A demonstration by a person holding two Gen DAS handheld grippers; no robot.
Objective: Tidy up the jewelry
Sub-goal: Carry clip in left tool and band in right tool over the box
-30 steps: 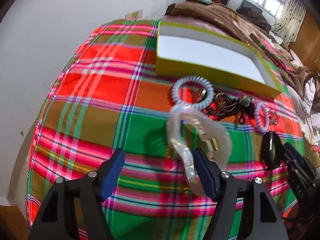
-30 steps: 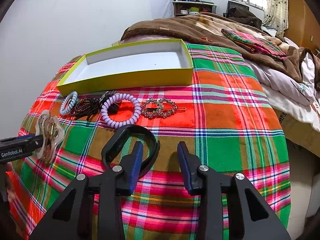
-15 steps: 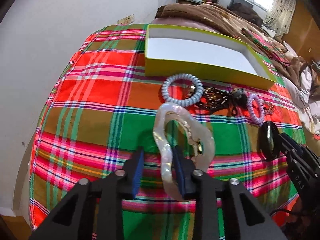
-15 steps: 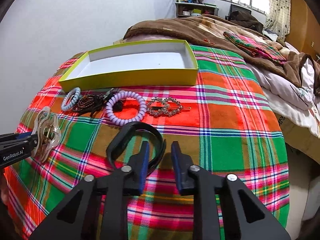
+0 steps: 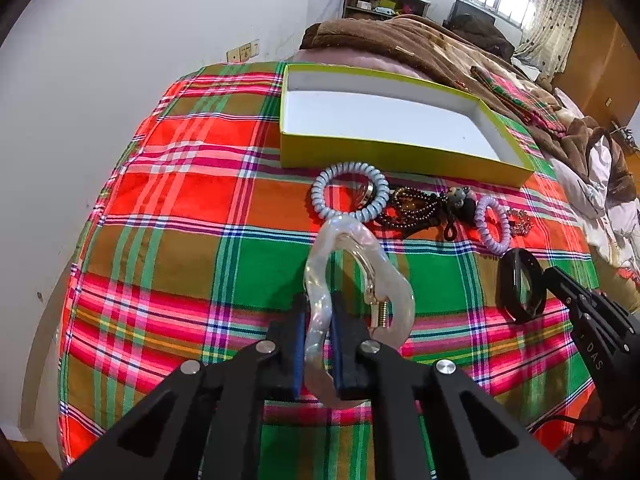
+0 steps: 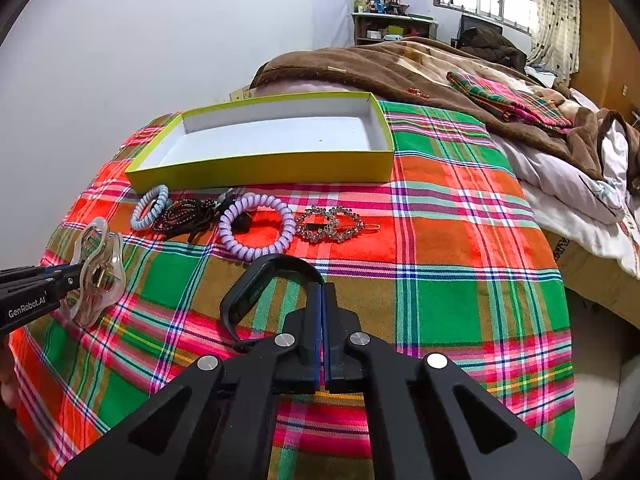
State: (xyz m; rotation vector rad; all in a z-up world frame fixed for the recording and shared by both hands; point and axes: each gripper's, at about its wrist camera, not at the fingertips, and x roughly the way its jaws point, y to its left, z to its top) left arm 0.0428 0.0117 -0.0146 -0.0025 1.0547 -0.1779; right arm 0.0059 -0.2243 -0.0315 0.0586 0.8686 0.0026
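Note:
My left gripper (image 5: 318, 308) is shut on a clear pearly hair claw clip (image 5: 352, 272), held upright over the plaid cloth; the clip also shows in the right wrist view (image 6: 96, 272). My right gripper (image 6: 322, 292) is shut on the rim of a black bangle (image 6: 272, 280), which shows in the left wrist view (image 5: 520, 284) too. An empty yellow-green box (image 6: 260, 168) stands behind. In front of it lie a blue-grey coil hair tie (image 6: 150, 208), dark beads (image 6: 184, 216), a lilac coil tie (image 6: 256, 232) and a rhinestone clip (image 6: 330, 224).
The plaid cloth (image 6: 440, 280) covers the bed end and drops off at the near and right edges. A brown blanket (image 6: 400, 68) and bedding lie behind the box. A white wall (image 5: 120, 60) is on the left.
Both grippers have closed: the left onto the clear claw clip and lifted it upright, the right onto the black bangle's rim.

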